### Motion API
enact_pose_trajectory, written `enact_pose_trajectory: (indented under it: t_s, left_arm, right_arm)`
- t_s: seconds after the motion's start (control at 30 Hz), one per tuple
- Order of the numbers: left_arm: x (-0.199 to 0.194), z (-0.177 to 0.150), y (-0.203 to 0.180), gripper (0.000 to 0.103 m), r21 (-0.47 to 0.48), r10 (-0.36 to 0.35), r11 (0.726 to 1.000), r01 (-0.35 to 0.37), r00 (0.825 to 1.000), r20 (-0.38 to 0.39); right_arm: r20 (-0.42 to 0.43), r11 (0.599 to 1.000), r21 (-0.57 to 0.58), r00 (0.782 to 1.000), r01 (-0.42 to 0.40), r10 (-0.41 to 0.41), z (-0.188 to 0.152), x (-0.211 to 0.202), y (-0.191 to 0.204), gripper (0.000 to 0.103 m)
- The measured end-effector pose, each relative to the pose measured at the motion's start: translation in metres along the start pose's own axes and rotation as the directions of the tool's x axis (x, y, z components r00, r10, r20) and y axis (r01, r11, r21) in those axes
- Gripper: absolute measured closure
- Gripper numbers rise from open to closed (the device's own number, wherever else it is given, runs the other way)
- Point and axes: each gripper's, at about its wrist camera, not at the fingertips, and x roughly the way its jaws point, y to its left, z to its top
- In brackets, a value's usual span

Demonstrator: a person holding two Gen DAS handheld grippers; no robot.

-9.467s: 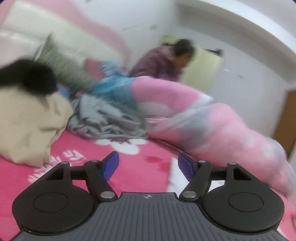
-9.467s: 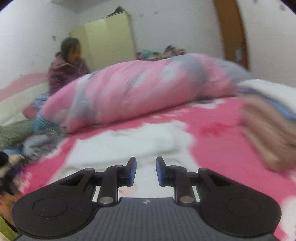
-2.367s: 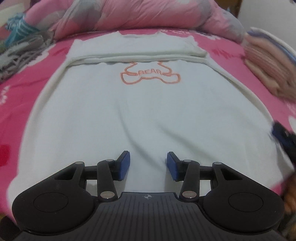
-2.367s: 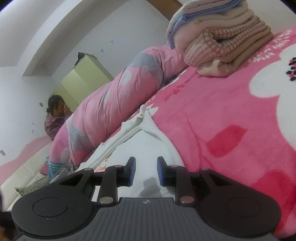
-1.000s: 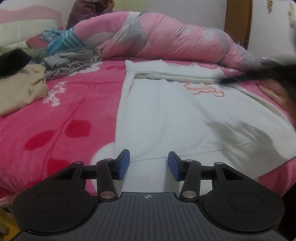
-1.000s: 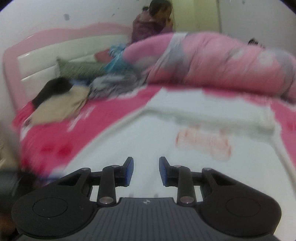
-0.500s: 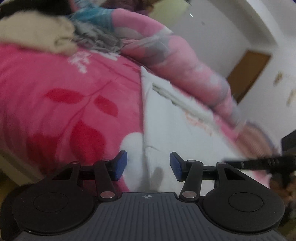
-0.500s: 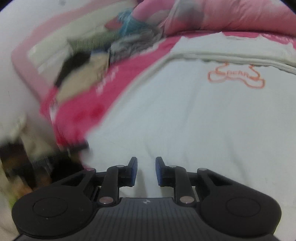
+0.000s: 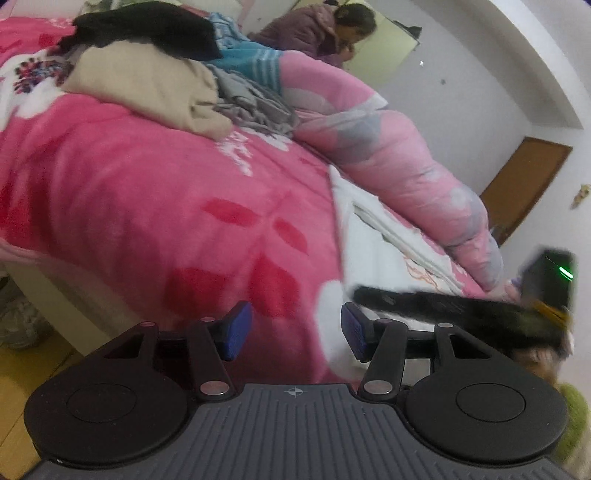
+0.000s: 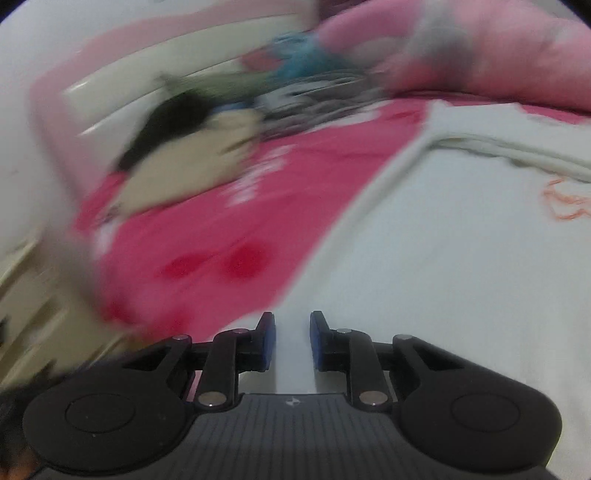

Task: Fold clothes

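A white sweatshirt (image 10: 461,240) with an orange outline print (image 10: 565,203) lies flat on the pink bedspread (image 10: 221,229). My right gripper (image 10: 292,341) hovers low over its near left hem, open by a narrow gap with white cloth showing between the pads; this view is motion-blurred. My left gripper (image 9: 295,330) is open wide with nothing in it, over the bedspread (image 9: 147,206) just left of the sweatshirt's (image 9: 373,240) corner. The right gripper (image 9: 461,312) shows there as a dark blurred bar crossing the sweatshirt's near edge.
A beige garment (image 9: 147,85) and a black one (image 9: 147,31) are piled at the back left, with grey clothes (image 9: 251,105) beside them. A rolled pink quilt (image 9: 399,155) runs along the far side. A person (image 9: 325,26) sits behind it. The bed's edge and floor (image 9: 22,373) are at left.
Both grippers have swung left. The left one has come off the sweatshirt onto the pink bedspread near the bed's edge. The right one now sits at the sweatshirt's left hem.
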Motion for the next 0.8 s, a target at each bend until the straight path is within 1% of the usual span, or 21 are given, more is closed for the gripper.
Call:
enact_pose_trajectory:
  t_s: [0.07, 0.1, 0.13, 0.17, 0.2, 0.23, 0.27, 0.3, 0.33, 0.37, 0.4, 0.43, 0.47, 0.5, 0.53, 0.57, 0.6, 0.63, 0.67, 0.73, 0.8]
  left_arm:
    - [-0.004, 0.002, 0.004, 0.049, 0.003, 0.001, 1.000, -0.001, 1.000, 0.004]
    - [-0.004, 0.003, 0.001, 0.049, 0.016, -0.007, 1.000, 0.006, 1.000, 0.003]
    - [-0.004, 0.004, -0.002, 0.049, 0.028, -0.014, 0.999, 0.014, 1.000, 0.001]
    - [-0.005, 0.004, -0.004, 0.049, 0.041, -0.022, 0.999, 0.022, 1.000, -0.001]
    - [-0.005, 0.005, -0.007, 0.049, 0.054, -0.029, 0.998, 0.029, 1.000, -0.002]
    - [-0.005, 0.006, -0.009, 0.049, 0.067, -0.037, 0.997, 0.037, 0.999, -0.004]
    - [-0.005, 0.005, -0.013, 0.049, 0.086, -0.038, 0.996, 0.039, 0.999, -0.006]
    - [-0.005, 0.004, -0.016, 0.049, 0.109, -0.037, 0.993, 0.038, 0.999, -0.008]
    - [-0.005, 0.003, -0.020, 0.049, 0.131, -0.036, 0.991, 0.037, 0.999, -0.010]
    - [-0.006, 0.001, -0.023, 0.049, 0.149, -0.033, 0.988, 0.034, 0.999, -0.012]
    - [-0.006, 0.000, -0.025, 0.049, 0.168, -0.024, 0.985, 0.027, 1.000, -0.015]
    - [-0.005, -0.002, -0.027, 0.049, 0.193, -0.010, 0.981, 0.014, 1.000, -0.019]
    - [-0.004, -0.005, -0.029, 0.049, 0.223, 0.008, 0.975, -0.004, 1.000, -0.020]
    - [-0.003, -0.008, -0.030, 0.049, 0.249, 0.024, 0.968, -0.018, 1.000, -0.021]
    - [-0.002, -0.008, -0.029, 0.049, 0.255, 0.029, 0.967, -0.022, 0.999, -0.024]
    - [-0.001, -0.009, -0.027, 0.049, 0.253, 0.031, 0.967, -0.023, 0.999, -0.029]
    - [0.000, -0.009, -0.025, 0.049, 0.251, 0.032, 0.968, -0.023, 0.999, -0.034]
    - [0.001, -0.008, -0.022, 0.049, 0.241, 0.028, 0.970, -0.018, 0.999, -0.038]
    - [0.001, -0.007, -0.019, 0.049, 0.227, 0.024, 0.974, -0.013, 0.999, -0.043]
    - [0.002, -0.005, -0.014, 0.049, 0.203, 0.016, 0.979, -0.005, 0.999, -0.052]
    - [0.001, -0.004, -0.010, 0.049, 0.190, 0.009, 0.982, 0.003, 0.998, -0.060]
  right_arm:
    - [0.058, 0.999, 0.023, 0.998, 0.024, -0.025, 0.016, -0.011, -0.011, 0.082]
    - [0.096, 0.997, 0.049, 0.993, 0.062, -0.066, 0.026, -0.015, -0.022, 0.082]
    - [0.121, 0.988, 0.091, 0.984, 0.122, -0.133, 0.039, -0.012, -0.038, 0.081]
    - [0.134, 0.973, 0.136, 0.970, 0.186, -0.204, 0.054, -0.007, -0.057, 0.081]
    - [0.143, 0.952, 0.182, 0.951, 0.247, -0.274, 0.068, -0.002, -0.075, 0.081]
    - [0.119, 0.918, 0.229, 0.927, 0.324, -0.356, 0.083, 0.012, -0.092, 0.081]
    - [0.077, 0.893, 0.246, 0.911, 0.376, -0.405, 0.093, 0.029, -0.103, 0.081]
    - [0.036, 0.879, 0.246, 0.902, 0.409, -0.430, 0.101, 0.046, -0.112, 0.081]
    - [-0.005, 0.872, 0.229, 0.897, 0.432, -0.443, 0.106, 0.063, -0.115, 0.082]
    - [-0.044, 0.878, 0.198, 0.899, 0.435, -0.436, 0.107, 0.080, -0.112, 0.082]
    - [-0.044, 0.891, 0.136, 0.901, 0.433, -0.432, 0.103, 0.090, -0.097, 0.080]
    - [-0.024, 0.900, 0.059, 0.902, 0.432, -0.432, 0.097, 0.097, -0.076, 0.079]
    - [-0.012, 0.923, -0.005, 0.923, 0.384, -0.384, 0.088, 0.100, -0.053, 0.081]
    - [-0.008, 0.950, -0.060, 0.951, 0.307, -0.308, 0.078, 0.101, -0.030, 0.082]
    - [-0.011, 0.966, -0.106, 0.971, 0.238, -0.240, 0.064, 0.099, -0.007, 0.081]
    - [-0.007, 0.964, -0.164, 0.977, 0.209, -0.213, 0.051, 0.096, 0.013, 0.078]
    - [-0.008, 0.957, -0.222, 0.981, 0.187, -0.194, 0.041, 0.089, 0.026, 0.079]
    - [-0.016, 0.949, -0.274, 0.986, 0.157, -0.167, 0.033, 0.082, 0.036, 0.081]
    - [-0.010, 0.953, -0.264, 0.987, 0.152, -0.160, 0.036, 0.076, 0.032, 0.082]
    - [0.016, 0.971, -0.170, 0.986, 0.168, -0.167, 0.053, 0.068, 0.008, 0.082]
    - [0.042, 0.981, -0.074, 0.983, 0.180, -0.177, 0.071, 0.060, -0.016, 0.082]
